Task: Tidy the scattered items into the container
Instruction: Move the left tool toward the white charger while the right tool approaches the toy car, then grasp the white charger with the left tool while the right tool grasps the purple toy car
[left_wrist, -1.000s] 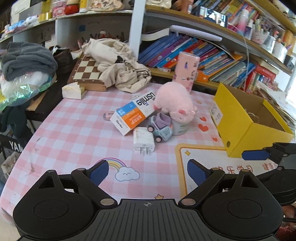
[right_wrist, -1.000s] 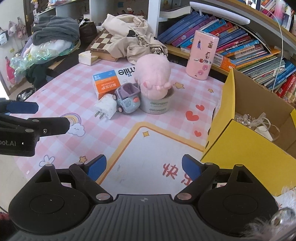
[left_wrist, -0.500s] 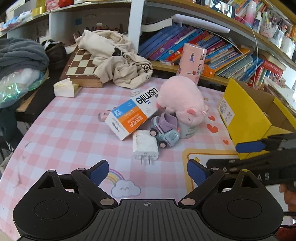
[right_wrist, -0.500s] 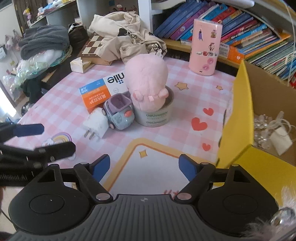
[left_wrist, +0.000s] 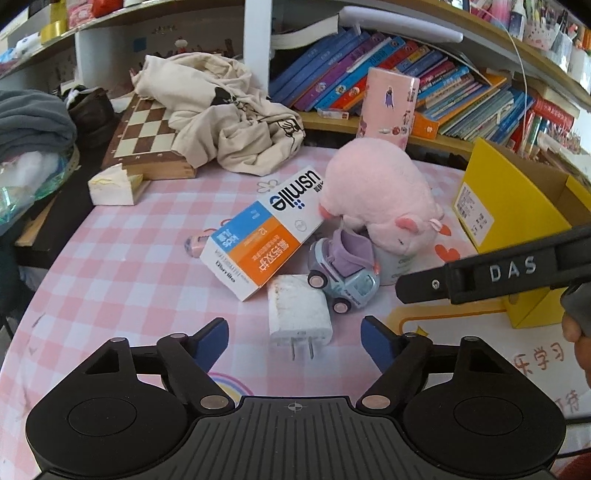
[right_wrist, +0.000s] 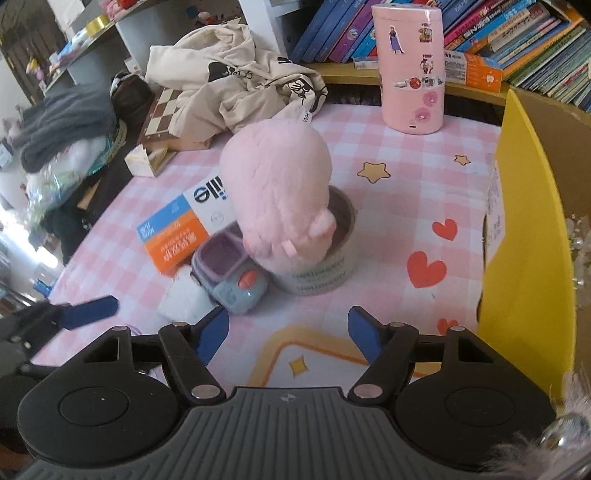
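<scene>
Left wrist: left gripper (left_wrist: 294, 343), closing, angles down over charger (left_wrist: 298, 311).

Pink plush pig (left_wrist: 380, 199); yellow box (left_wrist: 513, 206)

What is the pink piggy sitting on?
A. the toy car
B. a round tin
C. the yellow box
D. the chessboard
B: the piggy rests on the open top of the round tin, beside the toy car, apart from the yellow box.
</scene>
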